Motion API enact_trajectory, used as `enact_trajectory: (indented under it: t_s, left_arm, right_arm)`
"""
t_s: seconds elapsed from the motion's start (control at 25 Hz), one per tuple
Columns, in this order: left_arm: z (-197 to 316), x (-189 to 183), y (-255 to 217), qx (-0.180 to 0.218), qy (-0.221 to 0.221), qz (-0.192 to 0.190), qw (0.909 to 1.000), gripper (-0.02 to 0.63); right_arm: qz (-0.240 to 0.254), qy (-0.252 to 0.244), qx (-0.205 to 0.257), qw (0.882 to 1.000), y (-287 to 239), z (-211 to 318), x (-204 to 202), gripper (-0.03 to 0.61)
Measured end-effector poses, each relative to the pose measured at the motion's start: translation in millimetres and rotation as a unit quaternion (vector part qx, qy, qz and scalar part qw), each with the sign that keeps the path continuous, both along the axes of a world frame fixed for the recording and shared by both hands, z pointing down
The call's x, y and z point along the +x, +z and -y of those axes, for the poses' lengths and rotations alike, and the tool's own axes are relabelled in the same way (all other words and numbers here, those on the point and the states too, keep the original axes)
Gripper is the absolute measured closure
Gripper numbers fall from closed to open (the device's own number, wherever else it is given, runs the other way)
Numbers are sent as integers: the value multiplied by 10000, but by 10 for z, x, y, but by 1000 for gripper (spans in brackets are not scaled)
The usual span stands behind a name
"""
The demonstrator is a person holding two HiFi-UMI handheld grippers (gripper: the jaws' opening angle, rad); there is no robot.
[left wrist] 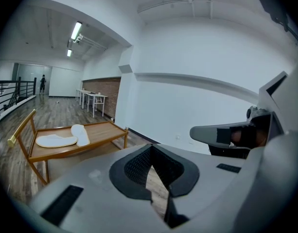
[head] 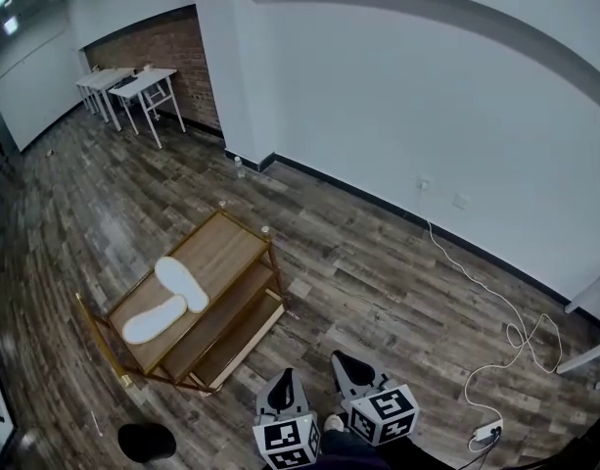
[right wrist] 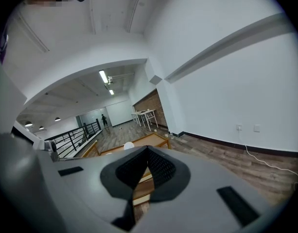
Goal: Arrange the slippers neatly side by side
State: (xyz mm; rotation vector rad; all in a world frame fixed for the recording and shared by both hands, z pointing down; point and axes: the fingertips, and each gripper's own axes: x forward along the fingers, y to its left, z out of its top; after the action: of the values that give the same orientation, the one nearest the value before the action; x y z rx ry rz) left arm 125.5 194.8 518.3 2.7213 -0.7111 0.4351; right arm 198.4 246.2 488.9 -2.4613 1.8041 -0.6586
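- Slippers: one white slipper point(head: 182, 282) and a second white slipper point(head: 155, 319) lie flat on the tabletop point(head: 221, 248) of a low wooden table point(head: 243, 336) with two shelves beneath.
- They sit at the table's near-left end and form an angle: the ends nearest each other appear to touch, and the other ends point apart.
- In the left gripper view the second slipper point(left wrist: 54, 141) lies lengthwise along the table, and the first point(left wrist: 81, 134) crosses its end.
- The left hand-held gripper point(head: 285, 380) hangs over the wood floor point(head: 378, 272) just off the table's near-right corner. Its jaws meet at the tips with nothing between them point(left wrist: 151, 149).
- The right hand-held gripper point(head: 346, 365) is beside it, farther from the table. Its jaws are likewise together and empty point(right wrist: 148, 149).
- Both grippers point toward the table and are well apart from the slippers.
- A black round object point(head: 146, 442) rests on the floor near the table's near-left corner.
- A white cable point(head: 495, 306) runs across the floor well to the table's right, ending at a power strip point(head: 485, 431).
- White desks point(head: 133, 84) stand by a brick wall point(head: 167, 47) far beyond the table.
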Motion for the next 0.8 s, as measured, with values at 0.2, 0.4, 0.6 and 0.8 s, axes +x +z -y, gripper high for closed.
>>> enact_trajectory:
  t_s: [0.2,0.4,0.6,0.8]
  left_arm:
    - [-8,45,-2,1,-290,-25,9996,614]
    - [107,-49,-28,22,-621,17,9981,614]
    - [279,-202,-23,38,-986,34,9951,614]
    - [535,-295,-7,29,-1273,6,9919,614]
  right_arm:
    - [-6,-256,15,9997,-2,37,88,580]
    - [23,-548,49,9985,-20,184,43,580]
    - [47,-884,52,9961,0,403,-72,580]
    - [14,-1167,41,9932,6,697,-147,580]
